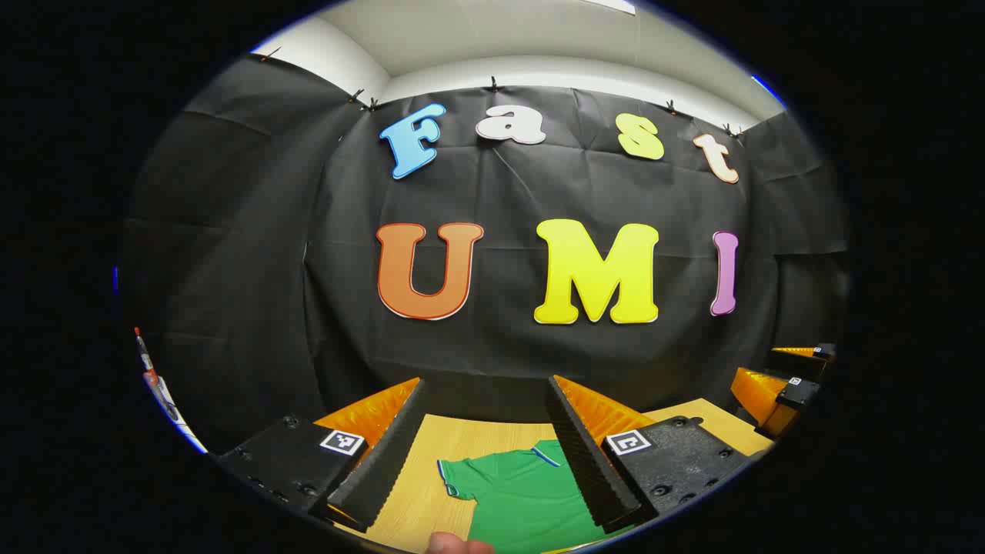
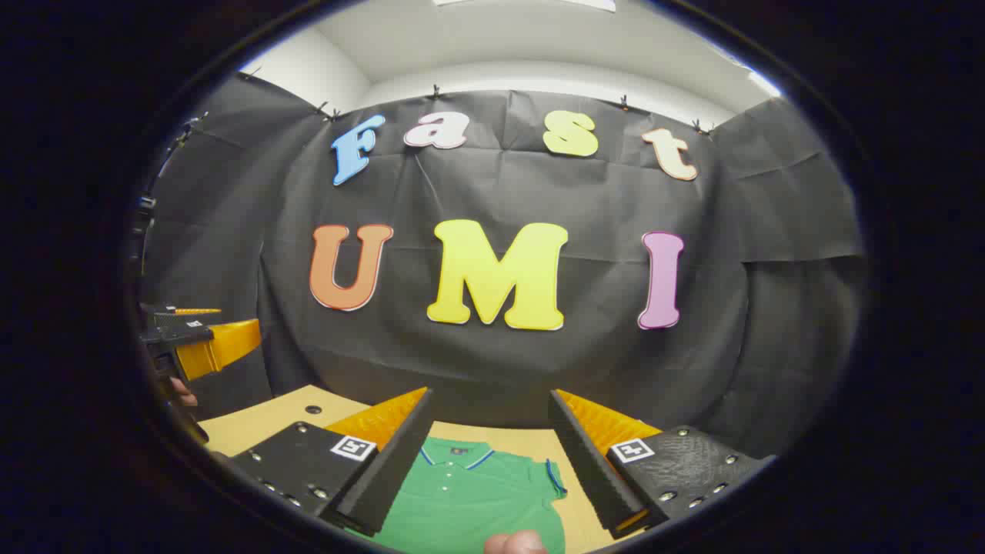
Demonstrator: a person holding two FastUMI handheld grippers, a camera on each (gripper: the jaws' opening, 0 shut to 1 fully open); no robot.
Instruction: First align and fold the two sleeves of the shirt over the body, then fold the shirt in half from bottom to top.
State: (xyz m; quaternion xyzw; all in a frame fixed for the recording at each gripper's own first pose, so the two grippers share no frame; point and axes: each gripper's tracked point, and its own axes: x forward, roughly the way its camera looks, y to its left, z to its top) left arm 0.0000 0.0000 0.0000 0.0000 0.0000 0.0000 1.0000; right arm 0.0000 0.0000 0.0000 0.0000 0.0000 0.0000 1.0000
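While both devices are raised above the work surface and aimed at the booth's black cloth wall (image 1: 492,338), the left gripper (image 1: 485,454) has its two fingers spread wide apart, with nothing between them and nothing touching either one. The right gripper (image 2: 489,462) is in the same condition: fingers spread wide, no contact with any object. Each finger carries a ribbed inner face and a small square marker on its base block.

Below and beyond the left gripper's fingers, the green shirt (image 1: 523,500) lies flat on the wooden tabletop (image 1: 431,462). From the left gripper view, one short sleeve with a blue-and-white edged cuff (image 1: 448,478) extends to the left, and the blue-trimmed collar sits near the right finger. A fingertip of the person (image 1: 458,545) appears at the bottom edge, just below the shirt.

From the right gripper view, the shirt (image 2: 469,500) lies between the two fingers, collar (image 2: 458,455) toward the wall, buttoned placket running down the middle, and one short sleeve (image 2: 552,481) extending to the right. Part of the person's hand (image 2: 517,542) shows at the bottom edge.

The right gripper also appears at the far right of the left gripper view (image 1: 785,388), and the left gripper at the far left of the right gripper view (image 2: 196,342), each well above the tabletop and well apart from the shirt. A small round hole (image 2: 312,410) marks the tabletop on that side
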